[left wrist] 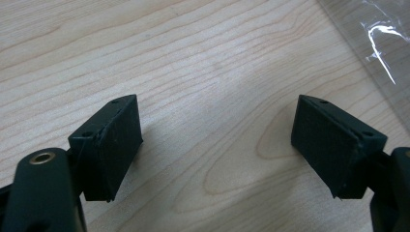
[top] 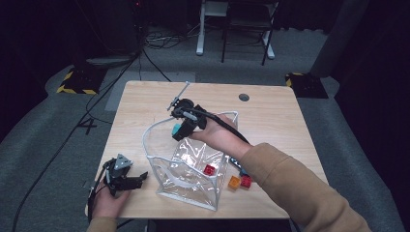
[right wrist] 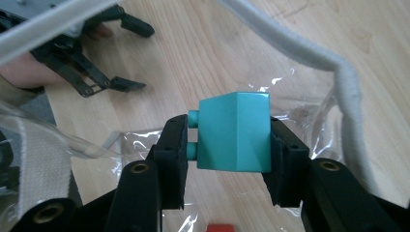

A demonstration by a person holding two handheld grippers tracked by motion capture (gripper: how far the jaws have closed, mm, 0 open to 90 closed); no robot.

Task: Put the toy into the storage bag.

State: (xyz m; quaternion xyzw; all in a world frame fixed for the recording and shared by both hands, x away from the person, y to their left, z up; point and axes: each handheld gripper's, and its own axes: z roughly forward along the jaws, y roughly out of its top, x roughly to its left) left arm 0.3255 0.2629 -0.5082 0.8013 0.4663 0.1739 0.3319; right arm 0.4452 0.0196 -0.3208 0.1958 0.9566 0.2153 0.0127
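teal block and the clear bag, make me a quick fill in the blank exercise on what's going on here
1. The right gripper is shut on a block whose colour is ____.
2. The left gripper rests on the table with its jaws ____.
3. A red block lies ____ the clear bag.
4. Right of the bag, beside another red block, lies a block coloured ____.

Missing words: teal; open; inside; orange
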